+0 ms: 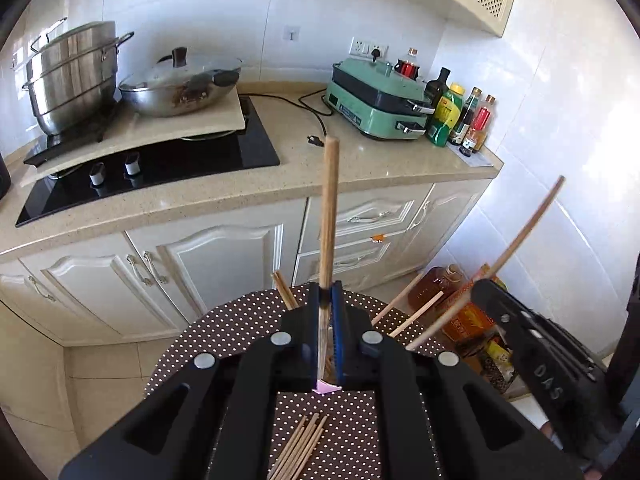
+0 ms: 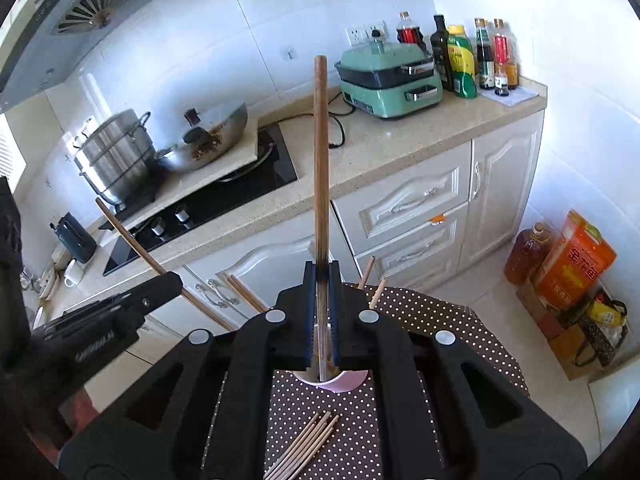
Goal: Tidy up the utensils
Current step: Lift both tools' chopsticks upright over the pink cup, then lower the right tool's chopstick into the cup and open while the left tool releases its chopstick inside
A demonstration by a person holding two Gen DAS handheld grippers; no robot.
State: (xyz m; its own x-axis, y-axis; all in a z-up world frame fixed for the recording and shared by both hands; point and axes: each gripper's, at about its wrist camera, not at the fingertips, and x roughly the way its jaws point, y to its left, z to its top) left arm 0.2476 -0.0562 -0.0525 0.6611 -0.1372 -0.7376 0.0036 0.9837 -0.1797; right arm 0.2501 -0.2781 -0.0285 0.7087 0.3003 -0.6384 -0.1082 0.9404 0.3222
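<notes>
- Loose chopsticks (image 2: pixel 304 446) lie on your dotted table (image 2: pixel 460 320), nearest you.
- Your left tool (image 1: pixel 329 300) is clamped on one chopstick (image 1: pixel 330 208).
- Your right tool (image 2: pixel 322 280) grips a darker chopstick (image 2: pixel 320 152) above the pink cup (image 2: pixel 344 380).

The tabletop (image 2: pixel 420 312) wears a dark brown cloth with small white dots. The chopsticks (image 2: pixel 300 448) on it are pale wood. The cup (image 2: pixel 340 384) is pink. Each hand-held gripper (image 1: pixel 329 300) is black with blue pads. The cooker (image 1: pixel 376 100) is mint green, the cabinets (image 1: pixel 224 264) cream.
</notes>
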